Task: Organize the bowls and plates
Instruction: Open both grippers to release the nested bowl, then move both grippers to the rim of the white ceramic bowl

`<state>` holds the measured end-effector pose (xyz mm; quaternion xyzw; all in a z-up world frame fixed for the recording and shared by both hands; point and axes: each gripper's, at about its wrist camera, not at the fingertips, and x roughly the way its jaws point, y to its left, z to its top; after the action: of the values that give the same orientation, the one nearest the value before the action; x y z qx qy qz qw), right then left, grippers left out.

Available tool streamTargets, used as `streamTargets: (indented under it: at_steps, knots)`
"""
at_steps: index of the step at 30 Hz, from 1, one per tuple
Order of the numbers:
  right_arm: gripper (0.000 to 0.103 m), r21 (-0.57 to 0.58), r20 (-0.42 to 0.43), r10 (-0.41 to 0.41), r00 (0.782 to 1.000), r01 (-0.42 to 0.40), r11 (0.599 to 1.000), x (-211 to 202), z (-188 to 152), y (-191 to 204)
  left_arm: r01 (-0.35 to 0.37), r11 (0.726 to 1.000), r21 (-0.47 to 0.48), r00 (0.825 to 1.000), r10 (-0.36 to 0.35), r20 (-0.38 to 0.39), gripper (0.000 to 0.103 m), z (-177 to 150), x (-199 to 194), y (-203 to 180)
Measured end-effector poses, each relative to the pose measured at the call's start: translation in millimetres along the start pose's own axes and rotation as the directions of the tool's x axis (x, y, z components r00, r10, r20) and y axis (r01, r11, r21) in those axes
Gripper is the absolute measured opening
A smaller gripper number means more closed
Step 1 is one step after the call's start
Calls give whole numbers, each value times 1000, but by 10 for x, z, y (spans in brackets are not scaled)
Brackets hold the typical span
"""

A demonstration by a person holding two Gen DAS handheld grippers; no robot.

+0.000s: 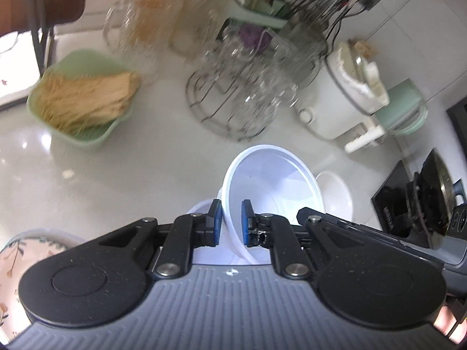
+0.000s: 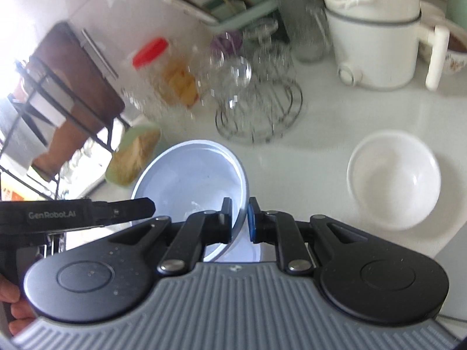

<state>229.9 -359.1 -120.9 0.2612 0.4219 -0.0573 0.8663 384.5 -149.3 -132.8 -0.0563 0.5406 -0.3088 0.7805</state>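
Beyond the left tongs (image 1: 230,221), the glasses on the wire rack (image 1: 233,87) are smeared by motion blur; how many there are cannot be told. The red-lidded jar (image 1: 151,14) behind them is blurred too, its contents unclear. The near part of the pale bowl (image 1: 271,186) held in these tongs is hidden behind the tong body. A patterned dish (image 1: 17,259) low to their left is cut off by the picture's edge.

Ahead of the right tongs (image 2: 240,218), the same rack (image 2: 256,110) is blurred. The lower rim of their bowl (image 2: 189,172) is hidden. A hand (image 2: 14,312) at far left is cropped.
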Motion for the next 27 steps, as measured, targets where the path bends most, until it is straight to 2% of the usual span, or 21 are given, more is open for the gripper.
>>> streamTargets:
  at_steps: [8, 17, 18, 20, 21, 23, 24, 27]
  knots:
    - [15, -14, -84, -31, 996, 30, 999, 192, -224, 42, -40, 999, 3, 998, 40, -57, 15, -153, 125, 148]
    - [15, -9, -127, -67, 990, 67, 998, 284, -353, 28, -64, 997, 51, 992, 69, -105, 15, -222, 213, 147]
    - [15, -8, -130, -78, 988, 77, 997, 283, -343, 23, -63, 996, 61, 992, 69, -107, 16, -208, 203, 136]
    - [16, -8, -123, -77, 989, 77, 997, 260, -307, 35, -60, 995, 75, 993, 68, -98, 29, -162, 167, 118]
    - [18, -11, -118, -76, 990, 75, 997, 243, -293, 44, -59, 995, 81, 994, 65, -84, 30, -143, 131, 112]
    - [46, -15, -92, -72, 993, 71, 997, 182, -280, 64, -54, 993, 104, 996, 60, -61, 32, -100, 58, 83]
    - [49, -18, -75, -63, 995, 62, 998, 140, -277, 78, -57, 992, 111, 997, 63, -50, 32, -79, 24, 68]
    - [47, -37, -30, -58, 998, 57, 998, -6, -251, 133, -60, 991, 117, 998, 63, -21, 32, -11, -88, 34]
